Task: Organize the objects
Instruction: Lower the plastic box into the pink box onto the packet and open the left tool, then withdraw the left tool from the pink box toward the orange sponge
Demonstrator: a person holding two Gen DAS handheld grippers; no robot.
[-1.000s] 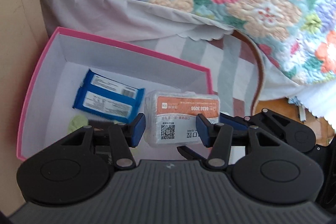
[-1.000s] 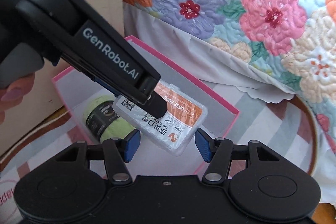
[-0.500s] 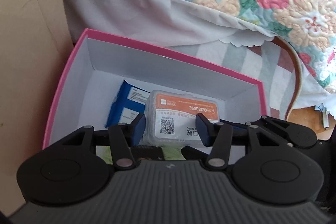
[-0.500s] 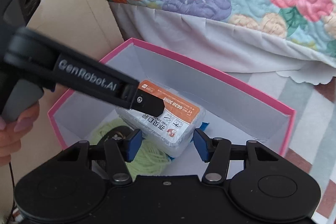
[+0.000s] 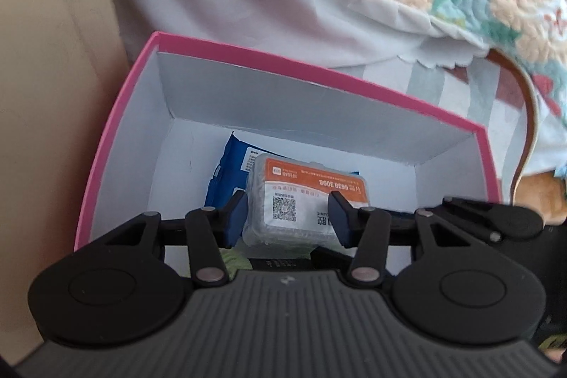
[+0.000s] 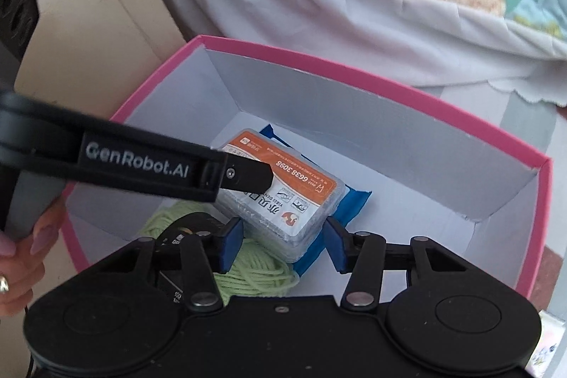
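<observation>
Pack going into the box, nearly there

Left gripper [image 5: 288, 216] has the clear pack [image 5: 304, 201] pinched between its blue pads, jaws just been closing on it, and it hangs low inside the pink box [image 5: 117, 137]. Under and past the fingertips sit a blue packet [image 5: 230, 172] and green yarn [image 6: 255, 271], already stowed. Right gripper [image 6: 281, 245] has been narrowing too, but its pads look clear of the pack, so not gripping anything I'd say. Left to do: set it down, let go. Can't tell what else is waiting outside.
</observation>
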